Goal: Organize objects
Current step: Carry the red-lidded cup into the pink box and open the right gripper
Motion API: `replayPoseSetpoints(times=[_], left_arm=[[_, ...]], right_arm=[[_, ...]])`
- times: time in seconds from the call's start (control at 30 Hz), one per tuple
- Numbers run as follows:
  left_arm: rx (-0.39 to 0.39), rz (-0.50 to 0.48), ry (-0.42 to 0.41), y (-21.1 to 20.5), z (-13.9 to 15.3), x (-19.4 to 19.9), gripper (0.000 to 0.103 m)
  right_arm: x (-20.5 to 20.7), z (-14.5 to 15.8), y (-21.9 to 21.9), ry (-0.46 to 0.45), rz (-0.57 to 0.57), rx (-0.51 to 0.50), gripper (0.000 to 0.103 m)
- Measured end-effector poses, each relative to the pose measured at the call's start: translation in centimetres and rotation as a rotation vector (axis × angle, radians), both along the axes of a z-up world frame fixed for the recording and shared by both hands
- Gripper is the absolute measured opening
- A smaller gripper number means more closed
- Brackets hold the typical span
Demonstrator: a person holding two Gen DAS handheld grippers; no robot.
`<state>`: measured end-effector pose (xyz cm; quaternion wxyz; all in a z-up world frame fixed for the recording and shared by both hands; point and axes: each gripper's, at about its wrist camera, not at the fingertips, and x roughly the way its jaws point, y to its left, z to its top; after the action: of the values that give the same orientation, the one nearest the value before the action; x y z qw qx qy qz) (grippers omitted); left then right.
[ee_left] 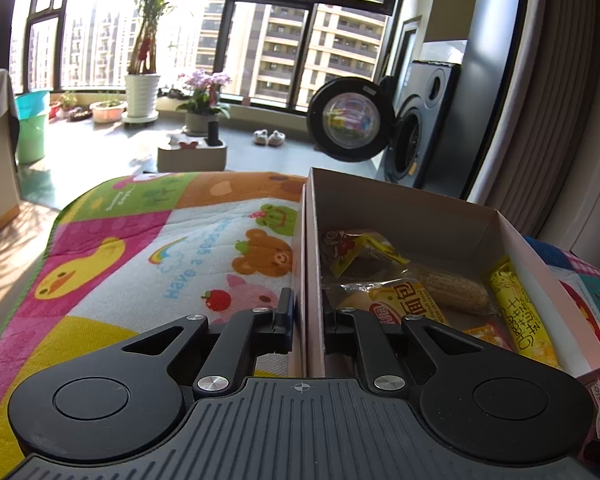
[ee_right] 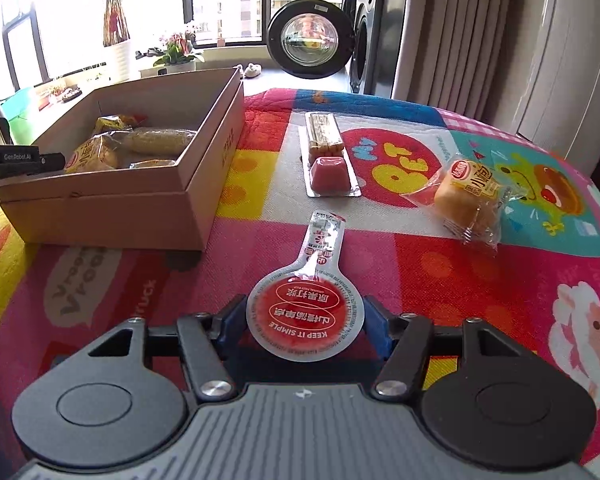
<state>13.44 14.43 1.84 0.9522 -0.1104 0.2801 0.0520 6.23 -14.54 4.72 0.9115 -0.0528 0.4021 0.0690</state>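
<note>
Two tongs | left (ee_left: 306, 320) clamped on box wall (ee_left: 314, 264) | right (ee_right: 305, 322) clamped on jelly cup (ee_right: 306, 316), tab pointing away

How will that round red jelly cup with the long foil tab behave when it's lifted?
The jelly cup looks small, so probably light. Its glossy foil lid may be slippery. The thin tab will likely flop, while the round body between the right gripper fingers seems stiffer.

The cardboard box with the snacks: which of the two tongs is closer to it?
Left. The left tongs straddle the wall of the cardboard box, gripping it. The right tongs are on the mat beside the box, closed around a round red snack pack.
</note>
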Motion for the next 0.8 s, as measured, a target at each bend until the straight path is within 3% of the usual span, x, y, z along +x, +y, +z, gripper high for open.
replayPoseSetpoints(times=[0.3,0.57,0.8], left_arm=[[-0.010,-0.001,0.002,0.1,-0.1,0.1,0.013],[-0.013,-0.001,0.002,0.0,-0.2,0.1,0.013],[-0.015,-0.002,0.003,0.0,-0.2,0.1,0.013]], right_arm=[[-4.9,4.8,0.1,-0.049,0.033,-0.100,0.061],[-8.2,9.3,2.3,-0.088,0.125,-0.026,0.061],[-7.0,11.0,5.5,-0.123,0.193,0.052,0.062]])
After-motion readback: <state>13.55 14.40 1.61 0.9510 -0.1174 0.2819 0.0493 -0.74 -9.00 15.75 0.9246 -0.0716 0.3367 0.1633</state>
